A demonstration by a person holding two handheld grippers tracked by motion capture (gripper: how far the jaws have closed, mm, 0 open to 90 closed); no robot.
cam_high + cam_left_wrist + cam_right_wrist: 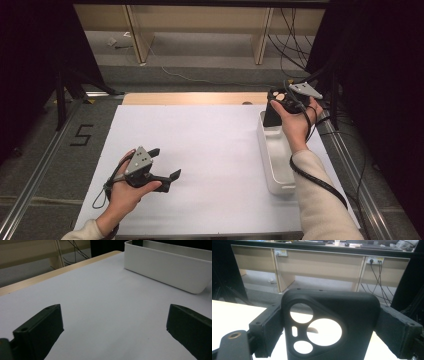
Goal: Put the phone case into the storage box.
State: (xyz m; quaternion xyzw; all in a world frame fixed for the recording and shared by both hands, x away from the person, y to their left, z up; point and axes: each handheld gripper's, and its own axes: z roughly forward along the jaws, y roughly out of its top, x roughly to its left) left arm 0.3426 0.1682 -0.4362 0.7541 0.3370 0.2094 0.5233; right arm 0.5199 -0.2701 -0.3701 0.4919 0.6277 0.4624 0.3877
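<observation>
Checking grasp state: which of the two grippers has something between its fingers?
The right gripper, over the white bin: it clamps a black phone case. The left gripper stands open above the table.

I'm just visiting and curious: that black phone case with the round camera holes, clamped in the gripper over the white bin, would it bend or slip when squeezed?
The black phone case with round cutouts probably flexes somewhat: it looks like a thin shell with large holes. Its matte surface likely resists slipping between the right gripper jaws pressing its sides. It seems light, held above the white plastic bin.
</observation>
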